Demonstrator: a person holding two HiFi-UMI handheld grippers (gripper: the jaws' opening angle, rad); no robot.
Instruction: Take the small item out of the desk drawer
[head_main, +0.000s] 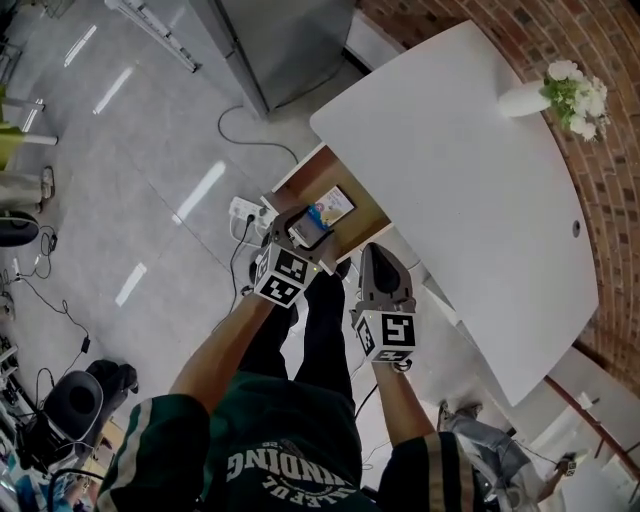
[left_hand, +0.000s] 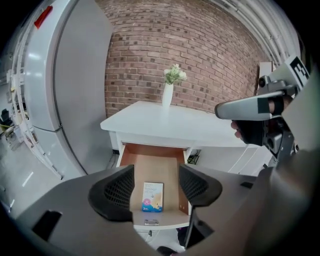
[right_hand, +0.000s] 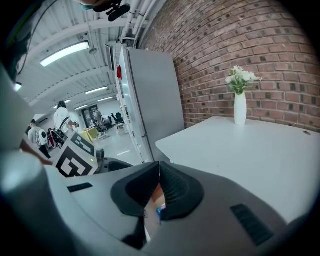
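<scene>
The wooden drawer (head_main: 352, 186) of the white desk (head_main: 470, 180) stands pulled out. A small white-and-blue box (head_main: 329, 208) lies flat in it, near the front. My left gripper (head_main: 305, 230) hangs just above the drawer's front, open, its pads not touching anything. In the left gripper view the box (left_hand: 152, 196) shows between the spread pads of the left gripper (left_hand: 157, 187), lower down in the drawer (left_hand: 152, 167). My right gripper (head_main: 376, 255) is beside it at the desk's edge, shut with nothing held. In its own view the right gripper (right_hand: 159, 171) has its pads together.
A white vase of flowers (head_main: 560, 95) stands at the desk's far end by the brick wall. A grey fridge (head_main: 280, 40) is left of the desk. A power strip (head_main: 245, 210) and cables lie on the floor by the drawer. The person's legs are under the grippers.
</scene>
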